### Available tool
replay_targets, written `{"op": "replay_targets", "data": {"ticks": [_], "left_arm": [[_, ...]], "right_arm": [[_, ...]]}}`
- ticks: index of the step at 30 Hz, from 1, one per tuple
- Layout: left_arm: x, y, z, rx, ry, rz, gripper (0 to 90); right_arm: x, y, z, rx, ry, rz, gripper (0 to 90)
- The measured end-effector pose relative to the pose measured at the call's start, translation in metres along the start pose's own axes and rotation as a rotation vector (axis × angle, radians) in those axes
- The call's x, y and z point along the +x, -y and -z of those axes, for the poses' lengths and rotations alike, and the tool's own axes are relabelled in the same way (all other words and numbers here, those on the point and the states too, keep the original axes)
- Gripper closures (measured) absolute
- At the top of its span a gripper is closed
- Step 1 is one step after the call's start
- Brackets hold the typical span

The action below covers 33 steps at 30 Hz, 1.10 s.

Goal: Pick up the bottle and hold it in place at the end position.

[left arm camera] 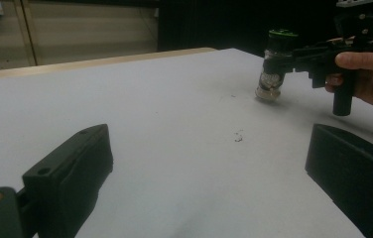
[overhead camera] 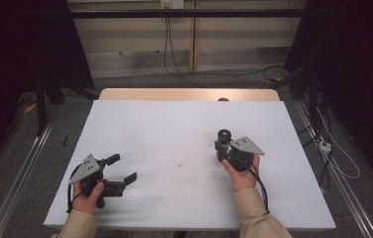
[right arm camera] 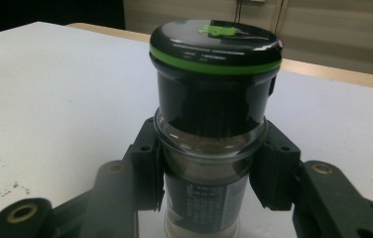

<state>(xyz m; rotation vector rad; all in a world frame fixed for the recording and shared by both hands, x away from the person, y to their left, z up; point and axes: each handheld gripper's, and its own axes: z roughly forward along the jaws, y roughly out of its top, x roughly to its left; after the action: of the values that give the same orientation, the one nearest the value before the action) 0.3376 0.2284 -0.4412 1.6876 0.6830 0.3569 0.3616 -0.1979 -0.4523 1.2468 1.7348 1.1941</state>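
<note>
Two tools on the bench (overhead camera: 140,119), one busy. Right tool (overhead camera: 222,147) is clenched on the grinder jar (right arm camera: 213,124), pads on its glass waist just under the black-and-green cap; jar stands upright on the bench, right of the dark specks (overhead camera: 182,163). Left tool (overhead camera: 125,168) sits released w/ nothing in it, well left of the jar. We're at the grasp step; next, probably a straight lift, w/o tilting.

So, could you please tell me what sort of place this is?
Probably a lab recording station: a white table bare but for one spice jar, dark curtains on both sides, and cables trailing across the floor.
</note>
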Motion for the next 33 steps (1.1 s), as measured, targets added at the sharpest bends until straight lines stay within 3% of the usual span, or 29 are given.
{"op": "replay_targets", "data": {"ticks": [19,33], "left_arm": [[0.001,0.000,0.001,0.001,0.005,-0.002,4.0],[0.001,0.000,0.000,0.004,0.002,-0.002,4.0]], "right_arm": [[0.012,-0.015,-0.014,-0.025,-0.101,0.041,53.1],[0.018,-0.018,-0.022,-0.037,-0.148,0.052,53.2]]}}
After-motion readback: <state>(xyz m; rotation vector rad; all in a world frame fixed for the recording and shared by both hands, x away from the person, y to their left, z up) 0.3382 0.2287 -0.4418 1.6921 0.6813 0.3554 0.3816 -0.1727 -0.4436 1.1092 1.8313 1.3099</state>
